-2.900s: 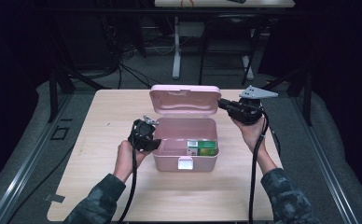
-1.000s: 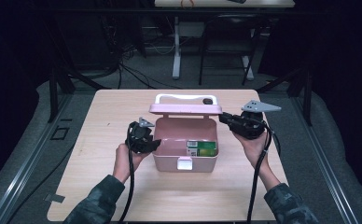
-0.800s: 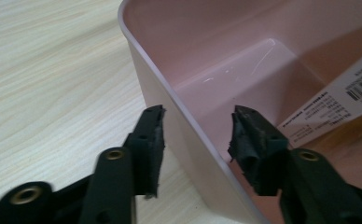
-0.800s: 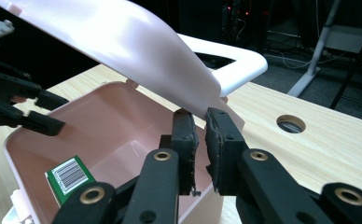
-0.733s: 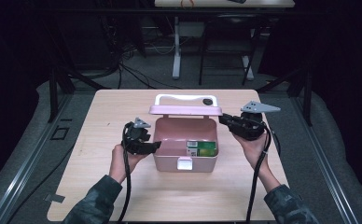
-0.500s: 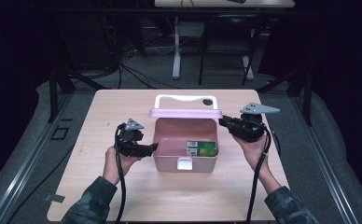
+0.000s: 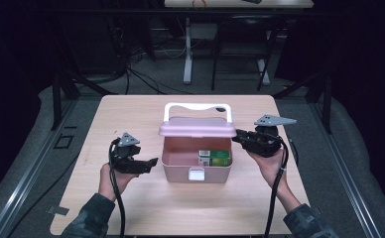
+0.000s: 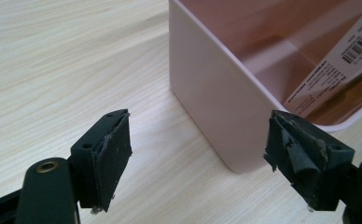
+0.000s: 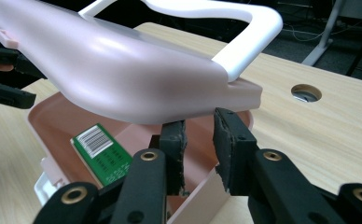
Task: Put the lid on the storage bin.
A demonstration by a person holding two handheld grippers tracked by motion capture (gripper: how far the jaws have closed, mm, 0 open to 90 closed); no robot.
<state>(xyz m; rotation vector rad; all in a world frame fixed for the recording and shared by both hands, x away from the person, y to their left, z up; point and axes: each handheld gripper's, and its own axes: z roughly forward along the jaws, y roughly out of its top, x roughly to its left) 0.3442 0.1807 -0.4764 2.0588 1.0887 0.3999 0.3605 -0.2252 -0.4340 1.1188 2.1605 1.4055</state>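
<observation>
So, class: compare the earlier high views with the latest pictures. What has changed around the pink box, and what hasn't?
The lid swung down from upright to half-closed. The left gripper drew leftwards off the box; its jaws have just been opening, nothing between them. The right gripper, under the lid's edge, has just been opening slightly. Box and green packet stayed put.

green carton (image 7: 214, 157) part-hidden by lid (image 7: 197, 128)

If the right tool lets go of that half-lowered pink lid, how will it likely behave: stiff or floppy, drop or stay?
The lid looks like moulded rigid plastic holding its curve, so probably stiff. It hangs partway over the box, so it would likely swing down shut. The right tool sits at its smooth, glossy edge, which may be slippery.
</observation>
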